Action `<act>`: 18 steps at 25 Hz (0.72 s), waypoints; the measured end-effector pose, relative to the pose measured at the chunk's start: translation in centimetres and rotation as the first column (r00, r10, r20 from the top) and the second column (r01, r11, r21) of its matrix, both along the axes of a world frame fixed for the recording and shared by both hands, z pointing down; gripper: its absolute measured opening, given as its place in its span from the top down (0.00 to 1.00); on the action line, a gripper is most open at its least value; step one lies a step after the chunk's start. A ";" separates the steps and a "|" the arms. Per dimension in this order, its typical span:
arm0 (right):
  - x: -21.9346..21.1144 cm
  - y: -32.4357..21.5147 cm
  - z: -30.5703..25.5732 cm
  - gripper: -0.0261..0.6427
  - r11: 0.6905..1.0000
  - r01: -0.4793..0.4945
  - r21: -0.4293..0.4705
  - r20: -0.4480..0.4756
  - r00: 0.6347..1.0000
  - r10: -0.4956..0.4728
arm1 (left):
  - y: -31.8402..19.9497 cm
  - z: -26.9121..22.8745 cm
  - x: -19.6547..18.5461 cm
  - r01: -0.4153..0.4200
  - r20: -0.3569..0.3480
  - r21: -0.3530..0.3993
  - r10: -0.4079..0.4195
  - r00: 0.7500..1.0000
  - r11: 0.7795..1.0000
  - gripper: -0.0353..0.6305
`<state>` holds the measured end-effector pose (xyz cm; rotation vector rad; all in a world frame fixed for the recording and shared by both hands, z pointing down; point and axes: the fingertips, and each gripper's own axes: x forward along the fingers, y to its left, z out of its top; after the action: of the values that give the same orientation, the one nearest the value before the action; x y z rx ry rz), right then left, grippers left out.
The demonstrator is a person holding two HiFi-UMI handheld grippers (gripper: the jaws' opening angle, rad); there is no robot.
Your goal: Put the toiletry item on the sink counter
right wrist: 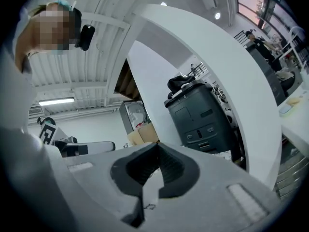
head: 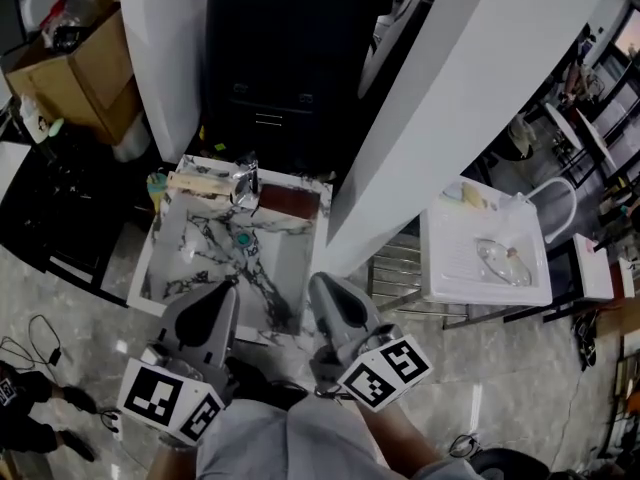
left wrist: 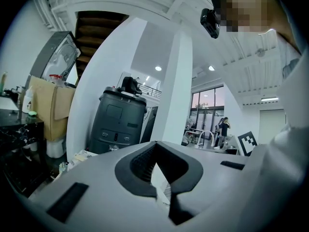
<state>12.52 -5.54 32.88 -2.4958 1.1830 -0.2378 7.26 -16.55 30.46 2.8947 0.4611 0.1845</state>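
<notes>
1. Here, we see a small teal item (head: 243,240) lying on the marble-patterned sink counter (head: 170,258), near its middle and just in front of the chrome tap (head: 245,183). It is too small for us to tell its kind.
2. On the same counter, a yellow-green bottle (head: 157,186) stands at the back left corner. A reddish-brown tray (head: 291,200) sits at the back right, beside the tap.
3. Our left gripper (head: 228,288) overlaps the counter's near part in the head view, apart from the teal item. In the left gripper view its jaws are pressed together with nothing between them.
4. Our right gripper (head: 322,282) is held just beside the left one, by the counter's near right corner. Its jaws are likewise closed and empty.
5. Each gripper carries 1 marker cube at its rear, the left cube (head: 170,400) and the right cube (head: 385,371).
6. Behind the counter stands a dark grey unit (head: 285,58), with a cardboard box (head: 75,68) far to its left.
7. A slanted white pillar (head: 470,98) rises to the right of the counter, and beyond it stands a white washbasin (head: 485,258).
</notes>
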 end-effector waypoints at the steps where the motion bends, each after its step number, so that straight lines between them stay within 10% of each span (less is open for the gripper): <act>1: -0.3 0.4 -0.1 0.97 1.000 -0.004 -0.002 -0.002 1.000 0.004 | 0.3 -0.1 -0.2 -0.004 -0.003 0.000 0.004 1.000 1.000 0.94; 18: -2.8 4.3 -0.9 0.97 0.998 -0.041 0.037 0.007 0.999 0.041 | 3.7 -0.8 -1.8 -0.033 -0.022 0.013 0.033 0.999 0.999 0.94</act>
<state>9.71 -1.27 32.00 -2.4825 1.1221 -0.2112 5.44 -12.82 29.66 2.9054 0.5140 0.1612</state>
